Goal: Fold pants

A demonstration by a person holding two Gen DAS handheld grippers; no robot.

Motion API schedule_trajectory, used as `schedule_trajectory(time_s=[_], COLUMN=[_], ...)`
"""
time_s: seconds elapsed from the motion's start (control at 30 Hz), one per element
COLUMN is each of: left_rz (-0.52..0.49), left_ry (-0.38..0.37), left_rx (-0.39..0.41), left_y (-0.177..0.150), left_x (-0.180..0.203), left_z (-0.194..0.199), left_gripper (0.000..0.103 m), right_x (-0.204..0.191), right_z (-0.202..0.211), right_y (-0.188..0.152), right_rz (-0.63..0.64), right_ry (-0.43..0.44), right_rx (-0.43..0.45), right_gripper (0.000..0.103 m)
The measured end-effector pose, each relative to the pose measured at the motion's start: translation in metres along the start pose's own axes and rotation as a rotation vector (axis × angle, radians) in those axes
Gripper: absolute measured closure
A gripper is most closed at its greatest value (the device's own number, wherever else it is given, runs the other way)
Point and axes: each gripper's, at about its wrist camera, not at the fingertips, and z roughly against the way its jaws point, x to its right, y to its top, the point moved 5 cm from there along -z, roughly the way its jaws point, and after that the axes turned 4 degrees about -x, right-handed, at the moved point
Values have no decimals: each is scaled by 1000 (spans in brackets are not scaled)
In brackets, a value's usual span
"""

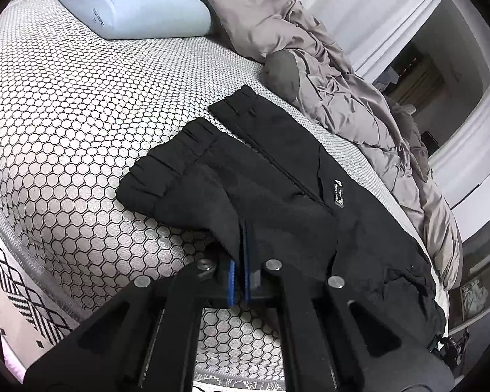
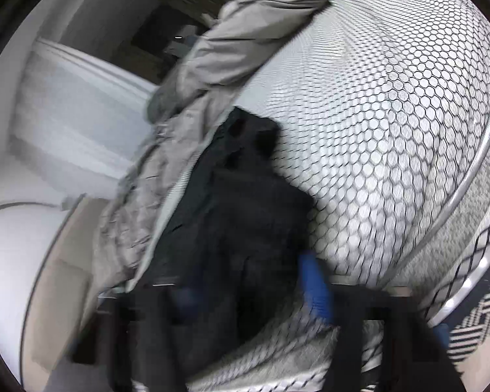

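Black pants [image 1: 277,176] lie on the bed [image 1: 65,114] beside a grey blanket [image 1: 359,91]; the left gripper [image 1: 241,254] has its jaws pinched on the fabric, the right gripper's [image 2: 254,281] jaws straddle the fabric, grip unclear

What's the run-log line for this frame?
left gripper: shut on black pants | right gripper: open, straddling pants | pants: on mattress

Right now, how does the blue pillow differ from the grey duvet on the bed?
The blue pillow is smooth and plump; the grey duvet is crumpled and bunched. The pillow sits at the head of the mattress, apart from the black pants; the duvet runs along the far side, beside the pants. Both rest on the mattress.
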Motion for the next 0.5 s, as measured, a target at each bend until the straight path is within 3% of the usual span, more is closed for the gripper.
schedule_trajectory(time_s=[0.03, 0.17, 0.27, 0.33, 0.5], left_rz=[3, -14, 9, 20, -33], left_ry=[-10, -18, -8, -29, -35], left_rx=[7, -19, -49, -25, 34], left_y=[0, -10, -13, -7, 22], left_x=[2, -2, -9, -7, 18], left_z=[2, 3, -8, -1, 15], left_gripper=[102, 102, 102, 102, 102], right_x=[-3, 1, 24, 25, -13], right_z=[-1, 34, 23, 26, 50], right_y=[2, 1, -4, -5, 9], right_rz=[23, 88, 42, 15, 88], right_ry=[-27, -70, -114, -78, -40], right_rx=[-1, 93, 31, 33, 129], right_gripper=[86, 90, 90, 90, 90])
